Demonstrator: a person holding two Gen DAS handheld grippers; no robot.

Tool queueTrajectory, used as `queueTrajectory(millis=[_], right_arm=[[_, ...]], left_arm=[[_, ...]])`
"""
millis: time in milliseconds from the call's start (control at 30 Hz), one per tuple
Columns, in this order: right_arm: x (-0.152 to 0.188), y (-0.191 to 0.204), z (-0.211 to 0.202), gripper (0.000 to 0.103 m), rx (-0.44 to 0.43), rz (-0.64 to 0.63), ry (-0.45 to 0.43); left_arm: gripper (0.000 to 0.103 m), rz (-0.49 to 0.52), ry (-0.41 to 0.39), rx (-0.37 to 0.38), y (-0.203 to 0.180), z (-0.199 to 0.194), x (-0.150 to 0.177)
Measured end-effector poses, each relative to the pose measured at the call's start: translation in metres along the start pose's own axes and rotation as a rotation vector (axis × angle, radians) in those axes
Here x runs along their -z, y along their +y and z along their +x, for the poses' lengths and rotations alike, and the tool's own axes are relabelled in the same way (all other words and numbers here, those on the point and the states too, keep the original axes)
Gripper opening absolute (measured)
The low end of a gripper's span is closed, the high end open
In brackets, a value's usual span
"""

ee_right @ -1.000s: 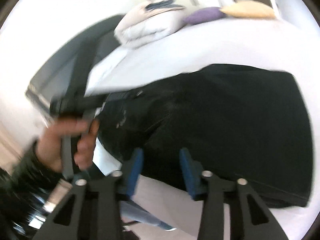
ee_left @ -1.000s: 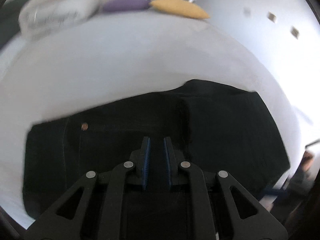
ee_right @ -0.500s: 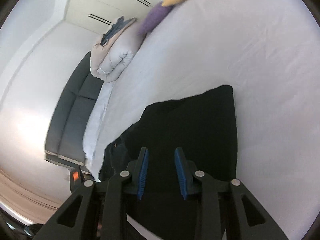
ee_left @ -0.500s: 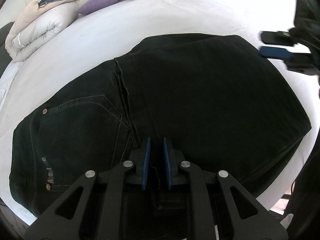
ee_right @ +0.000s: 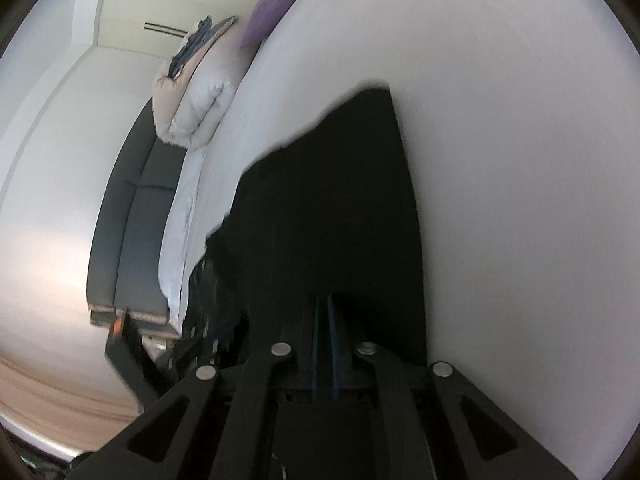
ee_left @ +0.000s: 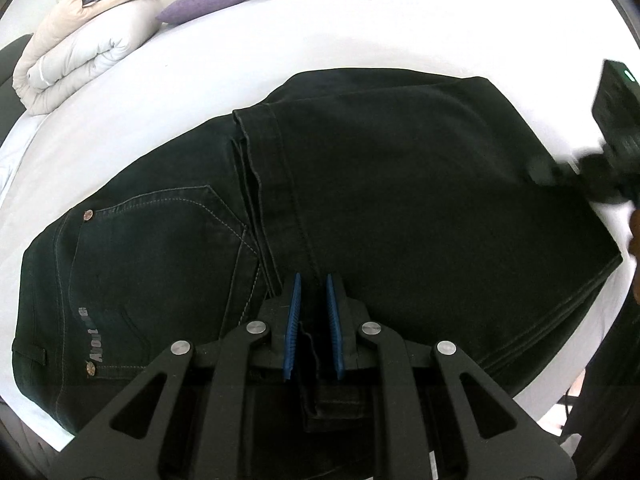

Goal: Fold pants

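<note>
The black jeans lie folded across the white bed, long axis left to right, the left gripper pinching their near edge while the right gripper is closing on their right end.

My right gripper swung over from the near edge, jaws closing on the pants fold edge.

Hidden and blurred parts

The right claw is a dark blur at the frame's edge; the pants conceal what its closing jaws pinch.
</note>
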State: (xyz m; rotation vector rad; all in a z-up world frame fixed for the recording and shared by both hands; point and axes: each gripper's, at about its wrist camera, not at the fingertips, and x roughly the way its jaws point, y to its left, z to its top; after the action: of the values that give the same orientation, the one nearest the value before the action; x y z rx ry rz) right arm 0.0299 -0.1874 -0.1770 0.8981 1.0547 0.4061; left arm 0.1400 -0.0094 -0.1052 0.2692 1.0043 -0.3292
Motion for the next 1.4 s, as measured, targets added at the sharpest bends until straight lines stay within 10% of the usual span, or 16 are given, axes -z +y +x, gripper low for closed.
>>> queueTrajectory(millis=[267,600,800,867,900,933,1000,1167,1400], right_arm=[[0.077,0.002,-0.029,0.006,-0.025,0.017,0.0],[0.09,-0.008,-0.024,0.0,-0.026,-0.001,-0.098],[0.092,-0.007,-0.025,0.0,-0.017,0.008,-0.122],[0.093,-0.005,-0.026,0.0,-0.016,0.011,-0.132],[0.093,-0.003,-0.027,0.0,-0.01,0.005,-0.138],[0.093,0.001,-0.027,0.0,0.0,-0.004,-0.146],[0.095,0.004,-0.028,0.002,0.01,-0.017,-0.163],[0.096,0.021,-0.031,0.052,-0.051,-0.034,-0.192],[0.09,0.053,-0.035,0.058,-0.072,-0.075,-0.187]], left_arm=[[0.013,-0.008,-0.007,-0.001,-0.001,0.003,0.004],[0.013,-0.04,-0.031,0.025,0.004,-0.002,0.007],[0.014,-0.289,-0.094,0.235,0.055,-0.031,0.03],[0.02,-0.39,-0.143,0.268,0.081,-0.05,0.05],[0.041,-0.452,-0.181,0.281,0.098,-0.062,0.063],[0.082,-0.499,-0.212,0.29,0.11,-0.07,0.074],[0.102,-0.649,-0.31,0.273,0.142,-0.092,0.104],[0.102,-0.97,-0.376,0.357,0.211,-0.103,0.162],[0.101,-1.146,-0.33,0.474,0.229,-0.076,0.182]])
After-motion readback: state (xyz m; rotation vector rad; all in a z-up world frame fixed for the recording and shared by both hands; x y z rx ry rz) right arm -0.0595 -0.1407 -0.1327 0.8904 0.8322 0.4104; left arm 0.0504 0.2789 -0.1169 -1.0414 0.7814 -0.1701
